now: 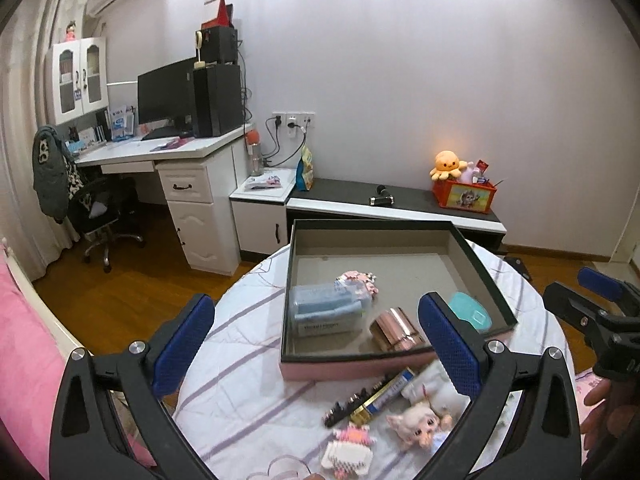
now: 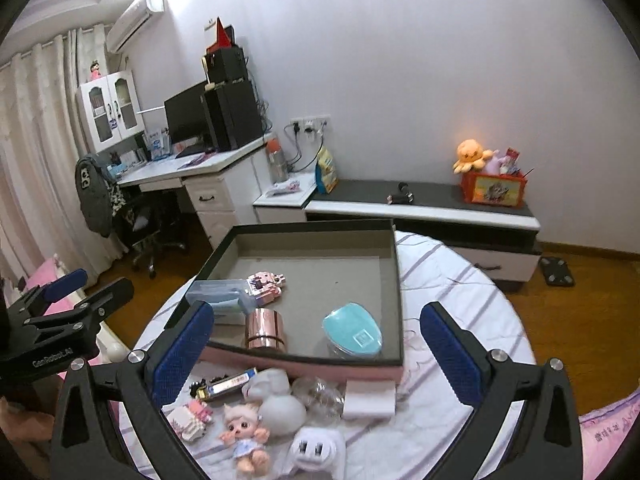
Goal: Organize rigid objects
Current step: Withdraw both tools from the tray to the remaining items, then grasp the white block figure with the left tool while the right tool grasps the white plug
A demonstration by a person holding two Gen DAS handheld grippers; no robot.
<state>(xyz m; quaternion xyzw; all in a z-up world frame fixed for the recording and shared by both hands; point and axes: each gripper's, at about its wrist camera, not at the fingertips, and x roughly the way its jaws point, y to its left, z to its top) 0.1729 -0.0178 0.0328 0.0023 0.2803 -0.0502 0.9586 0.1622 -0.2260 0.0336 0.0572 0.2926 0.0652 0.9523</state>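
Task stood partway: box tray (image 2: 394, 280) on the round table held four items, including rose-gold canister (image 2: 265, 328) and teal case (image 2: 354, 334), while doll (image 2: 244, 440) and others lay near; both grippers (image 1: 316, 344) (image 2: 316, 344) gaped wide, empty.

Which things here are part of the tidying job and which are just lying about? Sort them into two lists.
Part of the job:
box
rose-gold canister
teal case
doll
brick figure
white plug
left claw, open
right claw, open

Just lying about:
monitor
octopus plush
office chair
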